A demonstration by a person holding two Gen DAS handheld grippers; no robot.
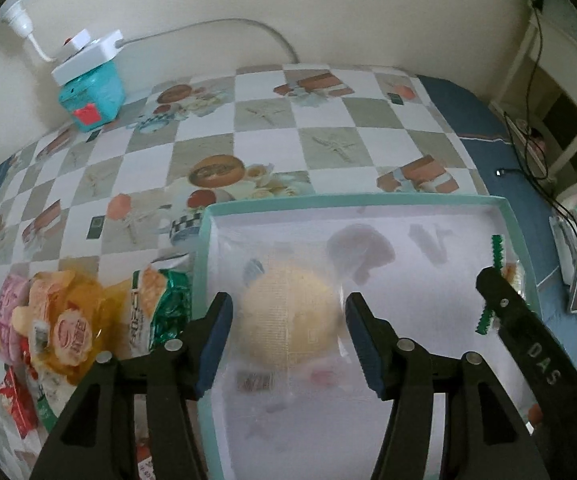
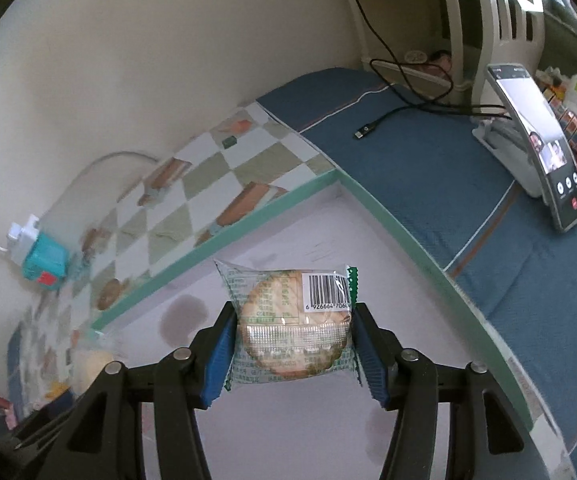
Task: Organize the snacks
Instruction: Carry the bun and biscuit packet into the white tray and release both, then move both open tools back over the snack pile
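teal-rimmed shallow cardboard tray with a white floor (image 1: 204, 240) is the biggest thing here, sitting on the checkered food-print tablecloth (image 1: 272, 120) with the blue woven cloth (image 2: 428, 168) beside it, and both claws are over it, so i'd call this the drop-off step of sorting snacks into the tray. the left gripper (image 1: 288, 336) has its jaws apart with the round pale yellow bun in a clear plastic wrapper (image 1: 288, 320) lying on the tray floor between them, pads clear of it on both sides as far as i can tell, so that one looks delivered. the right gripper (image 2: 292, 344) has the round cracker pack in a green-edged clear wrapper with a barcode (image 2: 292, 312) between its blue pads, which look pressed on the wrapper's sides, near the tray's far corner. next move, i'd guess: let the cracker pack down flat by that corner, then lift the left one out and go back for more. the heap of orange, pink, red and green snack packets (image 1: 68, 320) waits on the tablecloth just outside the tray's left rim. nothing really blocks the way; the two claws just work close together. further off there's a phone on a white stand (image 2: 540, 148), a loose black cable (image 2: 388, 120), and a teal box with a white power strip on it (image 1: 88, 76) by the wall.
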